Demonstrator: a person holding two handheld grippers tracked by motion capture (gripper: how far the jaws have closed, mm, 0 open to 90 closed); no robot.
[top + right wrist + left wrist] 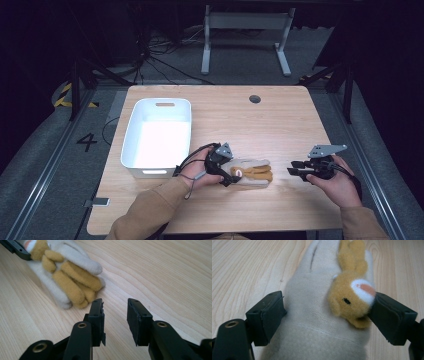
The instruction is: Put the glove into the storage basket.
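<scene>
Jaws of the left gripper (325,315) pinch a fuzzy cream glove (317,322); the right gripper (115,320) gapes over woodgrain surface (280,125) beside a white bin (131,131).

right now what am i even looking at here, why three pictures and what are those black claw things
No robot here: a person sits at a wooden table holding a hand-held gripper in each hand. The black claws are each gripper's two jaws.

The wide picture comes from a camera above the table. The other two come from small cameras riding on the grippers, looking along their jaws.

On the table are a white bin and a cream glove with a small tan plush animal on it.

The left gripper has its jaws around the glove's wrist end, touching both sides. The right gripper is open, holding nothing, apart from the glove's fingertips.
</scene>
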